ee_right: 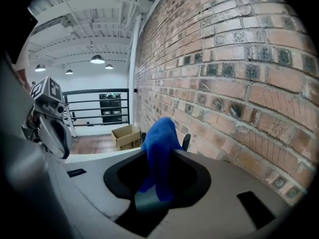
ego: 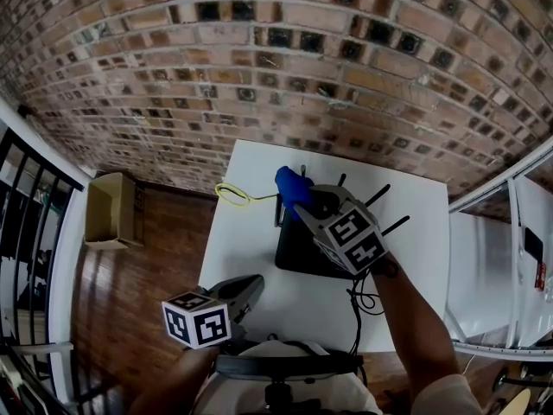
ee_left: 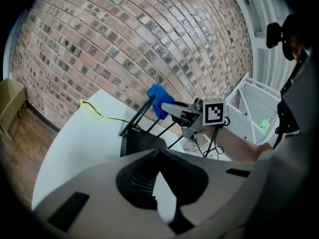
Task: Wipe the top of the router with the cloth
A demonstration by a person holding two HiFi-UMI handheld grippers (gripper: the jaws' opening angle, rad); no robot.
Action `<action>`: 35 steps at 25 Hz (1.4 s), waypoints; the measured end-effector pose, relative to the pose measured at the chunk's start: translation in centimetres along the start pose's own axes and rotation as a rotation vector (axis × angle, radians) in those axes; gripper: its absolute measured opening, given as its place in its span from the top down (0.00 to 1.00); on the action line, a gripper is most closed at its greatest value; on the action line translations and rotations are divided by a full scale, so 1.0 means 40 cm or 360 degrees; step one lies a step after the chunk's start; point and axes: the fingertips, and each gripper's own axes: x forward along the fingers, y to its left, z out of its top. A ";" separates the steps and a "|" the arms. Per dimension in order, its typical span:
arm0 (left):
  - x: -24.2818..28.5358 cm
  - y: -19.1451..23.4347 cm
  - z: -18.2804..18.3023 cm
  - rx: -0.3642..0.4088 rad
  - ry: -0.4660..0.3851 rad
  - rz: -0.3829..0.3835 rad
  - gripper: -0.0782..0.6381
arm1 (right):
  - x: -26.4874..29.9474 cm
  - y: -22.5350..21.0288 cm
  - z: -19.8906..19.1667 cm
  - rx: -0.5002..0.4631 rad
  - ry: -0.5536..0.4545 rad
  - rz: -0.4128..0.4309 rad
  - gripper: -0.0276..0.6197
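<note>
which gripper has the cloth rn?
The right gripper, raised over the router: a blue cloth is pinched between its jaws. The left gripper, low at the near edge of the table, holds nothing.

My right gripper (ego: pixel 304 204) is held up, tilted down a bit, jaws pinched on the blue cloth (ego: pixel 289 184), forearm (ego: pixel 413 314) stretched forward. Left gripper (ego: pixel 246 289) sits low near me, jaws together, empty.

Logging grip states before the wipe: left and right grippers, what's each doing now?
Left gripper: closed, nothing between its jaws.
Right gripper: closed on the blue cloth.
</note>
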 end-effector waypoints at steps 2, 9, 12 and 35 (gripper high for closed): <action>-0.001 0.001 0.000 -0.0017 -0.0007 -0.0007 0.85 | 0.005 0.006 0.020 -0.0046 -0.0013 0.0012 0.76; -0.008 0.011 -0.002 -0.0042 -0.0015 0.0002 0.85 | 0.036 0.023 -0.029 -0.0135 0.0079 0.0100 0.76; -0.010 0.014 -0.002 -0.0048 -0.0019 0.0007 0.85 | 0.050 0.033 -0.068 -0.0193 0.0130 0.0152 0.76; -0.019 0.016 -0.006 -0.0039 -0.0012 0.0021 0.85 | 0.117 0.079 -0.284 0.0102 0.0506 0.0037 0.76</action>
